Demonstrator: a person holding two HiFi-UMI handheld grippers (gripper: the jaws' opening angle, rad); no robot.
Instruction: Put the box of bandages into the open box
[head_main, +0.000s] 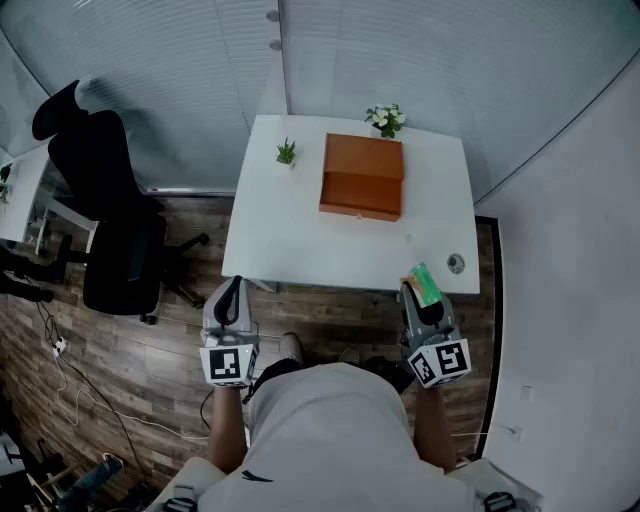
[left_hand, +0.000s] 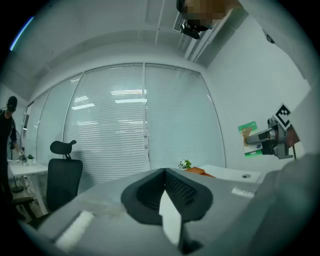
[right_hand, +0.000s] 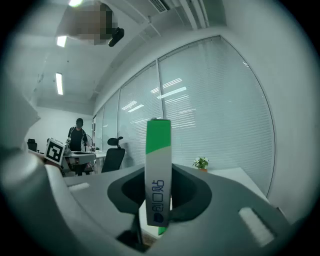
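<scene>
On the far half of the white table (head_main: 300, 240) sits a brown wooden box (head_main: 362, 178); nothing can be made out inside it. Well apart from it, off the table's near right edge, the green-and-white box of bandages (right_hand: 158, 170) stands upright, pinched by the right gripper (head_main: 418, 287). At the near left, the left gripper (head_main: 233, 288) has its jaws pressed together on nothing. White blinds (head_main: 180, 60) line the far wall, above a wood-plank floor (head_main: 100, 370). A black office chair (head_main: 115, 220) stands to the left. Two small potted plants (head_main: 386, 119) (head_main: 286, 152) flank the wooden box.
</scene>
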